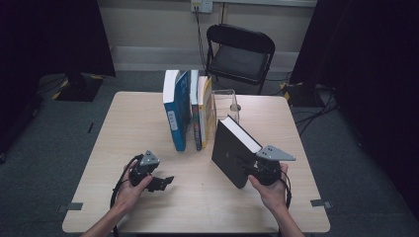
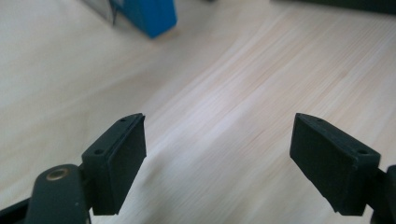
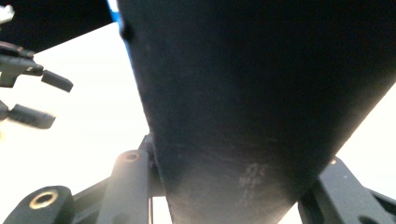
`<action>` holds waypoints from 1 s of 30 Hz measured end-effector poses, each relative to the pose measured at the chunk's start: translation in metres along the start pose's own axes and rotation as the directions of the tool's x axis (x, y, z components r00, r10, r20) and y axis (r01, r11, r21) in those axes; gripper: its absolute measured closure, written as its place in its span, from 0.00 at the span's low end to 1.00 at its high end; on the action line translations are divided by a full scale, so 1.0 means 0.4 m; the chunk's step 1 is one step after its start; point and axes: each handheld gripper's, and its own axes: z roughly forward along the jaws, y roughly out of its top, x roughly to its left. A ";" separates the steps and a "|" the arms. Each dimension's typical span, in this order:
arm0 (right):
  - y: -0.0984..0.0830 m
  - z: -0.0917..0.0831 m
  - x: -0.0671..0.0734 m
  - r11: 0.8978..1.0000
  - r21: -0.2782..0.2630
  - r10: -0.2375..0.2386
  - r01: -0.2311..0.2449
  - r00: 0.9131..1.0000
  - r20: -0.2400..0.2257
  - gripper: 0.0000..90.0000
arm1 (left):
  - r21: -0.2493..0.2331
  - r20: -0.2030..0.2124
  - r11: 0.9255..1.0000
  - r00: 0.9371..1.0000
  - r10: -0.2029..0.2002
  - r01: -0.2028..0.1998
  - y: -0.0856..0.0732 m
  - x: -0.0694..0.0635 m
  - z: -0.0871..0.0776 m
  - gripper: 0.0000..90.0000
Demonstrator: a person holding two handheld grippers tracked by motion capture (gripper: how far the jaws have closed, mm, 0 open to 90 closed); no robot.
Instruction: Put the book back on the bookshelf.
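Observation:
A thick black book (image 1: 230,148) with white page edges hangs tilted above the table's right half, its spine lowest. My right gripper (image 1: 245,168) is shut on its lower end. In the right gripper view the dark cover (image 3: 257,93) sits between the two jaws. My left gripper (image 1: 167,181) hovers low over the table's front left, lying on its side, open and empty. Bare wood shows between its pads (image 2: 126,154) in the left gripper view. That left gripper (image 3: 44,98) also appears far left in the right gripper view.
A row of upright books stands at the table's middle back: a blue one (image 1: 177,116), a thin one (image 1: 195,113) and a yellow-white one (image 1: 206,111). A clear bookend (image 1: 227,101) stands to their right. A black folding chair (image 1: 239,52) is behind the wooden table (image 1: 138,113).

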 end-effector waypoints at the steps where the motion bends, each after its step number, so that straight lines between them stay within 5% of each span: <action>1: 0.002 0.003 -0.003 1.000 -0.002 0.002 -0.002 1.000 0.007 0.59 | 0.010 0.003 1.000 1.000 -0.011 0.011 -0.005 0.007 0.005 0.20; 9: 0.029 0.043 -0.031 1.000 0.006 0.007 -0.007 0.999 0.053 0.59 | 0.083 -0.073 0.997 0.997 0.002 0.004 -0.013 0.022 0.029 0.18; 16: 0.039 0.065 -0.035 1.000 0.004 0.012 -0.013 0.997 0.082 0.59 | 0.061 -0.105 0.997 0.994 -0.029 0.036 -0.022 0.026 0.028 0.15; 22: 0.033 0.065 -0.035 1.000 0.006 0.016 -0.016 0.997 0.081 0.59 | -0.021 -0.147 0.998 0.988 -0.055 0.052 -0.052 0.021 0.027 0.08; 30: 0.043 0.067 -0.035 1.000 0.019 0.008 -0.009 0.998 0.059 0.56 | -0.010 -0.139 0.999 0.989 -0.048 0.047 -0.055 0.025 0.025 0.04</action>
